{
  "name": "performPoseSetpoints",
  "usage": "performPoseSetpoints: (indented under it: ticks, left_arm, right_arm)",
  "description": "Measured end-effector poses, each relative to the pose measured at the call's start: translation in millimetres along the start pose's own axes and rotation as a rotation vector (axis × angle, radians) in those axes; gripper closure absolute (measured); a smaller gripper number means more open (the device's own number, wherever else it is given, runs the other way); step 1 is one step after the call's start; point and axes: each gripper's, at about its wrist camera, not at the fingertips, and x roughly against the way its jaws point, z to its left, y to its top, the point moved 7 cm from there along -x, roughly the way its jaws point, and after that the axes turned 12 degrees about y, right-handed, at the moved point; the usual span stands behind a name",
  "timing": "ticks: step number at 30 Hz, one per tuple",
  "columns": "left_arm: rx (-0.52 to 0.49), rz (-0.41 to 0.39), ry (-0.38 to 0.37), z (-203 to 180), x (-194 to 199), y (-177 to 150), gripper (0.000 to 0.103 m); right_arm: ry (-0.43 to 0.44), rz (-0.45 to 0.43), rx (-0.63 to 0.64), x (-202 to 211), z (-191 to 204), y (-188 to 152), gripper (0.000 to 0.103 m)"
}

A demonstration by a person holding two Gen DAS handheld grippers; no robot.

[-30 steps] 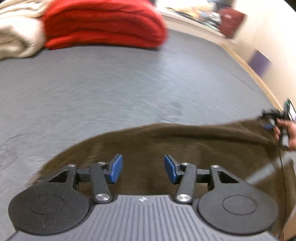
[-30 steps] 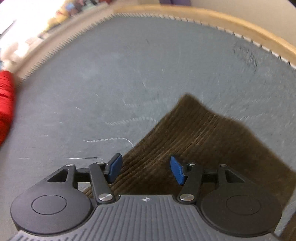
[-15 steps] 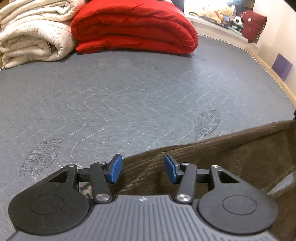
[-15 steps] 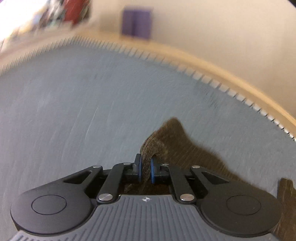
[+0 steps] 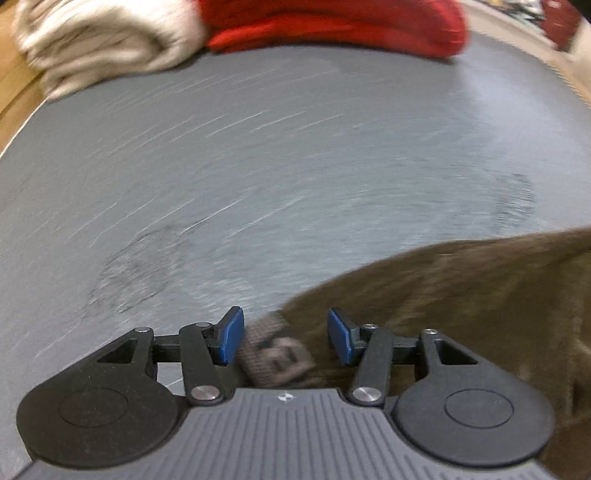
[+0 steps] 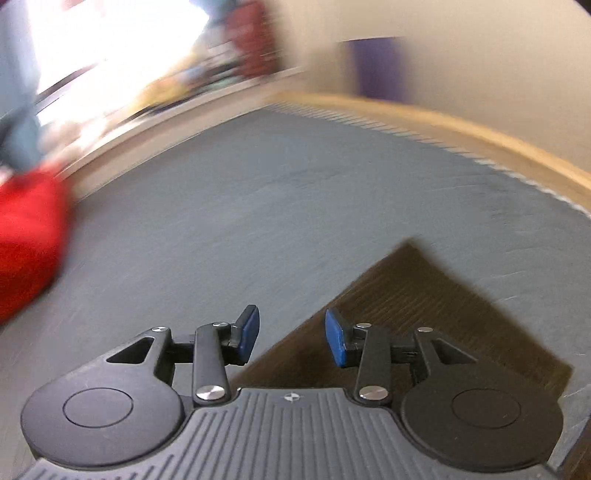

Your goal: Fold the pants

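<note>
Brown corduroy pants lie on the grey mattress. In the left wrist view their waistband end with a grey label patch sits between the pads of my left gripper. Its jaws are opening, and the pads stand apart from the cloth. In the right wrist view a leg end of the pants lies flat under and beyond my right gripper. Those jaws are opening too, with nothing pinched; the cloth lies below them.
A folded red blanket and a cream blanket are stacked at the far end of the mattress. The red blanket also shows at left in the right wrist view. A wooden bed edge and a wall run along the right.
My right gripper shut on the leg end half a second ago, has since let go and lifted away. My left gripper moved left and lower along the pants to the waistband end.
</note>
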Motion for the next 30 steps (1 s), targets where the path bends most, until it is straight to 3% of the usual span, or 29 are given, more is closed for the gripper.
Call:
performPoseSetpoints:
  ticks: [2,4,6,8,10,12,13,14,16,19,20,21,22,23,25,27,30]
  left_arm:
    - [0.054,0.046,-0.006,12.8,-11.6,-4.4,0.028]
    - [0.113,0.091,-0.058,18.3,-20.0,-9.0,0.028]
    - [0.163,0.131,-0.116,18.0,-25.0,-12.6,0.029]
    - [0.185,0.141,-0.142,13.6,-25.1,-15.0,0.03]
    - [0.158,0.118,-0.124,11.1,-24.4,-16.3,0.034]
    - [0.134,0.087,-0.102,10.2,-20.2,-17.0,0.047]
    - [0.123,0.068,-0.097,8.9,-16.2,-16.4,0.051]
    - [0.118,0.04,-0.098,8.9,-11.0,-14.7,0.057]
    - [0.108,-0.032,-0.072,11.0,-0.3,-10.7,0.06]
    - [0.097,-0.105,-0.018,9.8,8.3,-8.2,0.061]
    - [0.091,-0.102,-0.002,8.8,6.8,-10.3,0.06]
    - [0.088,-0.083,0.008,7.0,3.8,-13.9,0.057]
    - [0.084,-0.057,0.018,4.8,1.3,-16.9,0.053]
    - [0.07,-0.035,0.028,3.4,1.4,-18.7,0.047]
    - [0.06,-0.044,0.049,5.5,14.0,-15.7,0.042]
    - [0.078,-0.09,0.081,16.4,39.2,-12.3,0.041]
    - [0.08,-0.114,0.025,23.9,76.6,-17.2,0.041]
  right_arm:
    - [0.046,0.097,0.111,13.9,24.3,-30.5,0.06]
    - [-0.039,0.175,0.115,31.6,30.8,-65.6,0.06]
    - [-0.141,0.194,-0.051,50.6,15.8,-92.2,0.056]
    - [-0.186,0.203,-0.257,59.3,-5.3,-113.5,0.049]
    - [-0.18,0.187,-0.36,58.3,-15.8,-124.0,0.049]
    - [-0.12,0.13,-0.449,52.8,-24.8,-119.9,0.049]
    - [-0.097,0.107,-0.491,51.1,-29.2,-119.3,0.061]
    - [-0.113,0.085,-0.529,50.2,-35.6,-120.4,0.1]
    - [-0.158,0.083,-0.536,50.7,-36.5,-127.9,0.1]
    - [-0.306,0.049,-0.427,62.8,-24.5,-121.5,0.103]
    - [-0.387,0.042,-0.402,69.0,-26.8,-123.0,0.103]
    - [-0.539,0.036,-0.399,77.7,-42.4,-127.4,0.103]
    - [-0.576,0.044,-0.446,79.6,-56.7,-133.0,0.103]
    - [-0.541,0.054,-0.538,78.8,-71.4,-141.6,0.103]
    - [-0.454,0.023,-0.563,85.3,-71.3,-131.5,0.1]
    - [-0.312,-0.048,-0.514,97.4,-52.2,-109.7,0.1]
    - [-0.157,-0.085,-0.383,112.5,-7.2,-93.0,0.096]
